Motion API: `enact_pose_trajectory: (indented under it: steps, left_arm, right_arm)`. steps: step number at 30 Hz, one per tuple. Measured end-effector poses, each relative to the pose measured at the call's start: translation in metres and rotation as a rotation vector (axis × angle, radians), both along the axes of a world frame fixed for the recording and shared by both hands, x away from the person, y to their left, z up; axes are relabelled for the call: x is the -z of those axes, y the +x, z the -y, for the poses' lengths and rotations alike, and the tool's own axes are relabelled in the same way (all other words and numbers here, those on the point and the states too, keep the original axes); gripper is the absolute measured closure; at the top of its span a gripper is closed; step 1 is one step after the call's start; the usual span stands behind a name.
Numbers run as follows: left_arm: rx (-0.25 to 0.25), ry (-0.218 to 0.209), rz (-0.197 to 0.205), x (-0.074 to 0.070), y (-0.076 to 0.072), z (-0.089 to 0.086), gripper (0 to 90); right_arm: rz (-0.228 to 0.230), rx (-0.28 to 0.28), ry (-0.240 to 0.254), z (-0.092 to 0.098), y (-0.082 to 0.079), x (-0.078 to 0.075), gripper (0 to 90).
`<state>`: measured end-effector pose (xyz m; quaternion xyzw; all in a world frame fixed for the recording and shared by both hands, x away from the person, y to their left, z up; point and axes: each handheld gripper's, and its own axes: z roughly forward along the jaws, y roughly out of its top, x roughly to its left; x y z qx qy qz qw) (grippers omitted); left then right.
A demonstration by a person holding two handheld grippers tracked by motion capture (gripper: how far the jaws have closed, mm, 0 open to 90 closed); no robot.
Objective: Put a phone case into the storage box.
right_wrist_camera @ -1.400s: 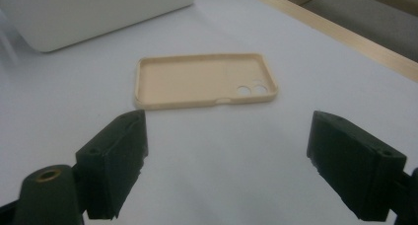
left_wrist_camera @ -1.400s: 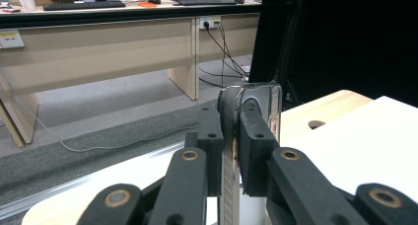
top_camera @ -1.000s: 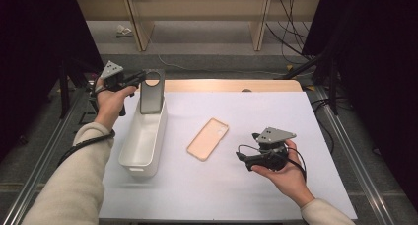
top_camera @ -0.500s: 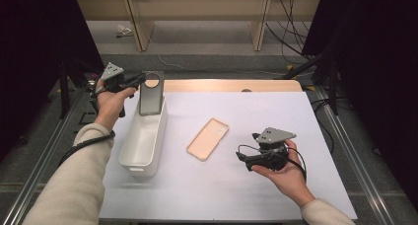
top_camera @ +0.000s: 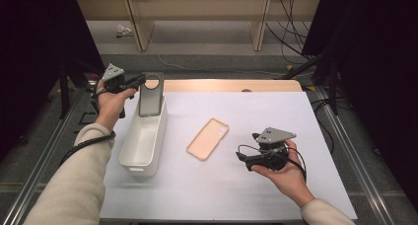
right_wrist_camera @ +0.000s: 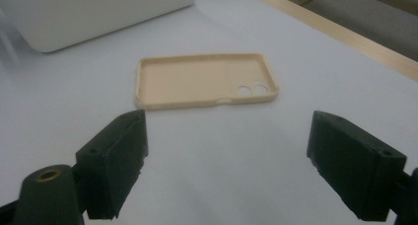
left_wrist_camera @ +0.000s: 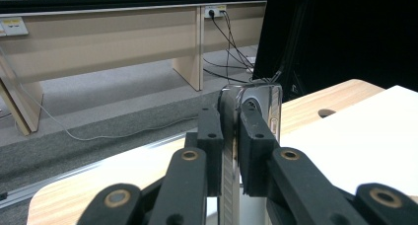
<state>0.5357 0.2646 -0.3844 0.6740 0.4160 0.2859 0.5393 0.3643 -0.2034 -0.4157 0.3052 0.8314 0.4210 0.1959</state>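
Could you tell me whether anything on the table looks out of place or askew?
Nothing looks damaged or spilled. The tan phone case lies open side up, at a slant on the white mat. The left gripper holds the dark phone case upright over the white bin.

light: bright overhead on table | surround: dark | focus: near fingers blurred

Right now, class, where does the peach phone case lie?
In the high view the peach phone case lies flat, open side up, mid-table on the white sheet, between the white bin and the right gripper.
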Motion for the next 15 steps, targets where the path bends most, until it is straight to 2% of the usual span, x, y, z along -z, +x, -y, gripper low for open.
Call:
enact_pose_trajectory:
  steps: [15]
  left_arm:
    - [-0.004, 0.000, -0.017, 0.0072, 0.0016, -0.0006, 81.1]
  right_arm:
    - [0.000, -0.001, 0.000, -0.0001, 0.0000, 0.0001, 16.4]
